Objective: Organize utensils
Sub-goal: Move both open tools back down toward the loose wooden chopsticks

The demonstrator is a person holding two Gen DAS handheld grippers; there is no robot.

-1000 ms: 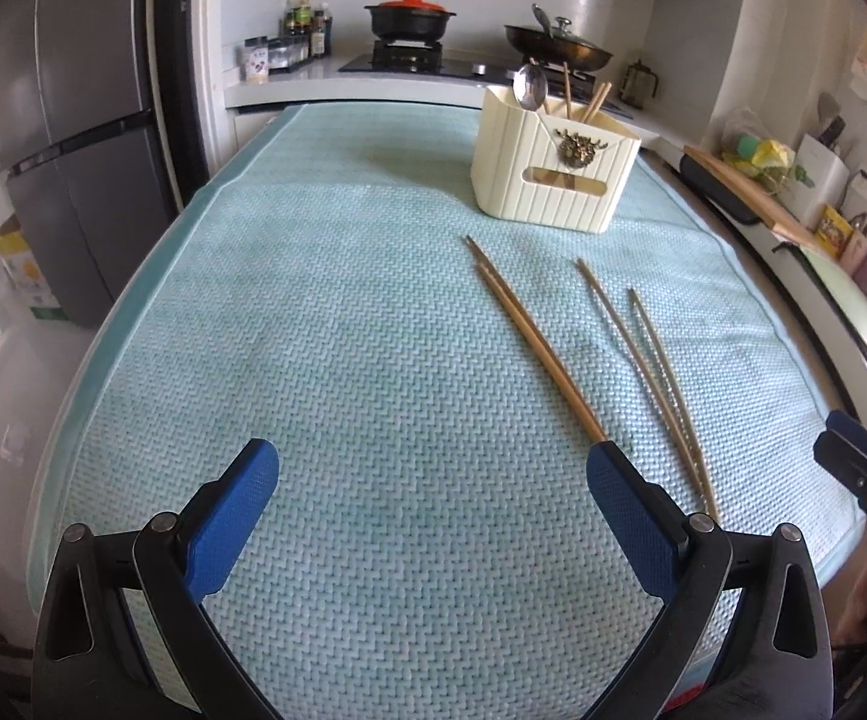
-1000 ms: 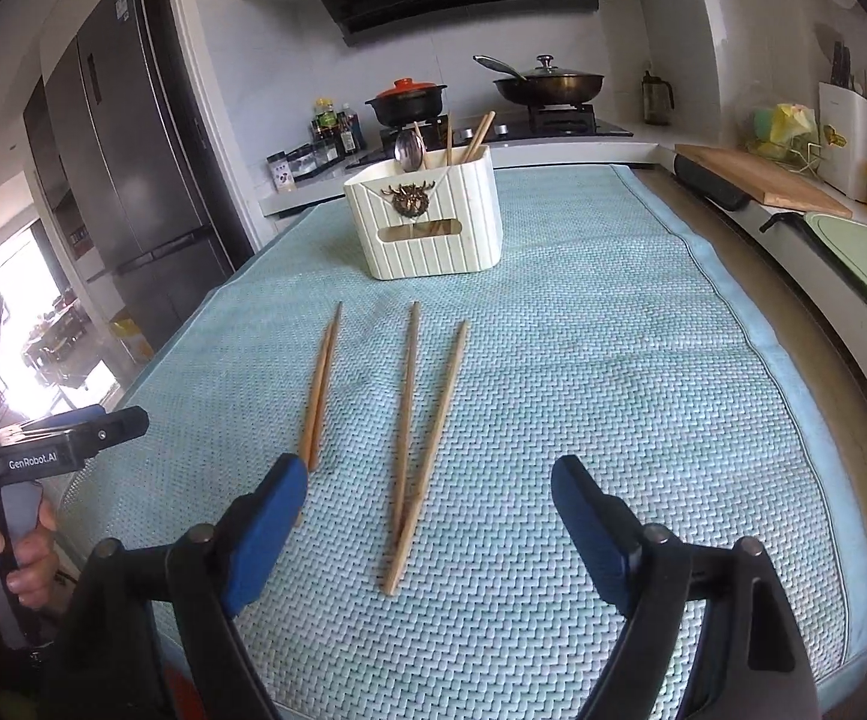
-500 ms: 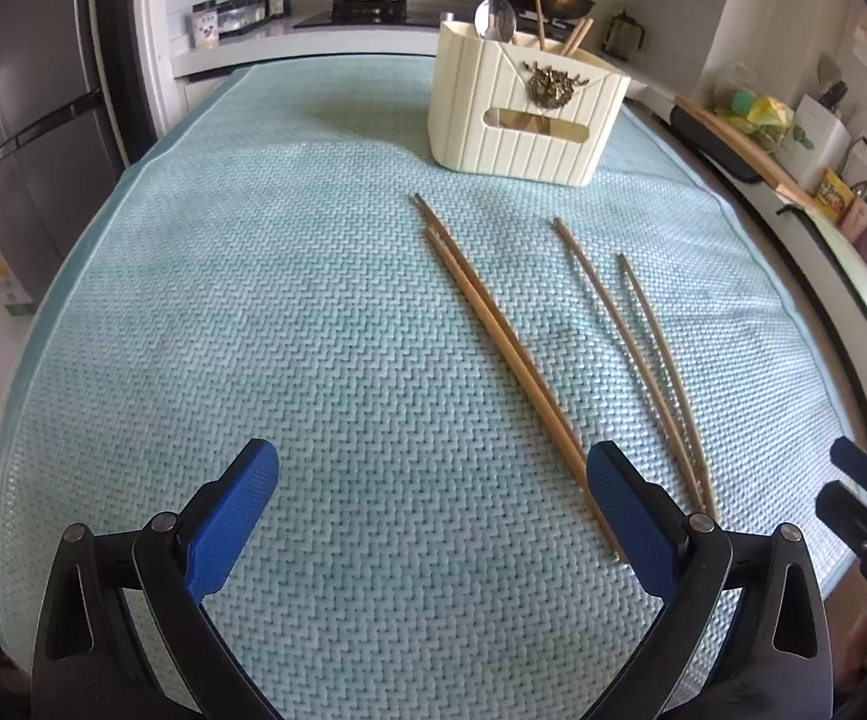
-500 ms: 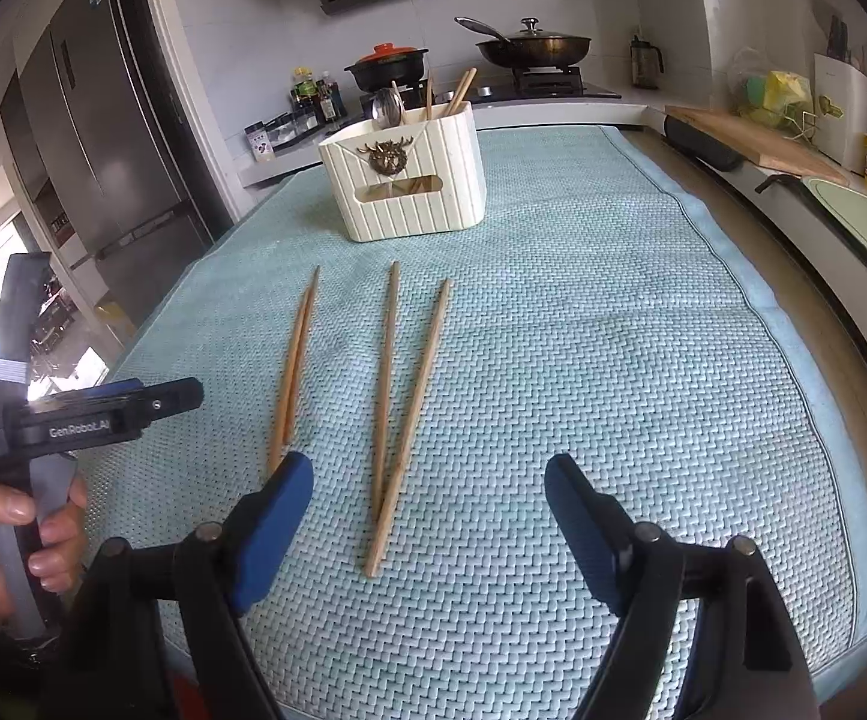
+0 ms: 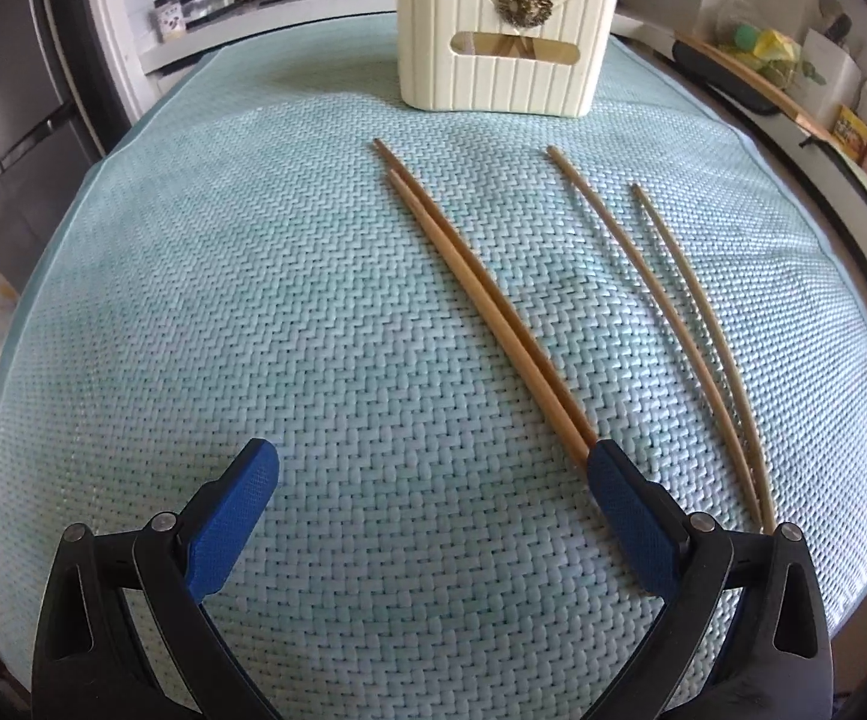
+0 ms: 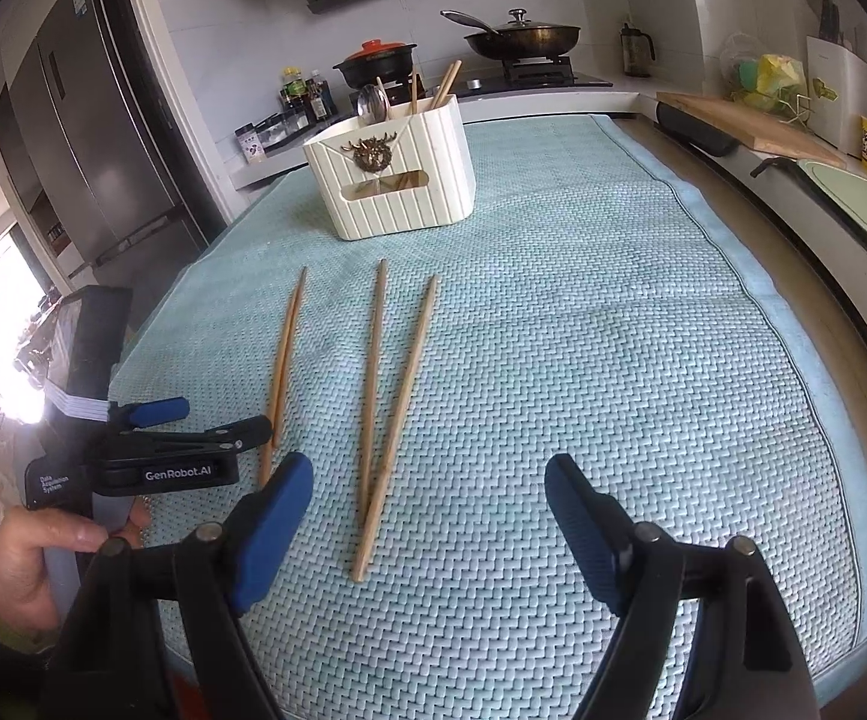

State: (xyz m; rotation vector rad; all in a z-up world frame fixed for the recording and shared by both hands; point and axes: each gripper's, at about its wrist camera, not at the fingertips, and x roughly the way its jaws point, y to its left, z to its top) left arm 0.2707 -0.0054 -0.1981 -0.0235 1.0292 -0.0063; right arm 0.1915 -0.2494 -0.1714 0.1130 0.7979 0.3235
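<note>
A cream holder (image 6: 394, 180) stands at the top middle of the right wrist view. A spoon (image 6: 372, 103) and some sticks poke out of it. Four chopsticks lie on the mat below it: one pair (image 5: 481, 306) in the middle of the left wrist view, the other pair (image 5: 673, 324) to its right. The left gripper (image 5: 433, 495) is wide open and holds nothing; its right pad sits at the near end of the first pair. The right gripper (image 6: 427, 516) is wide open and empty too. The mat (image 6: 613, 360) is light blue and woven. A fridge (image 6: 85, 138) stands at the left, pots at the top.
</note>
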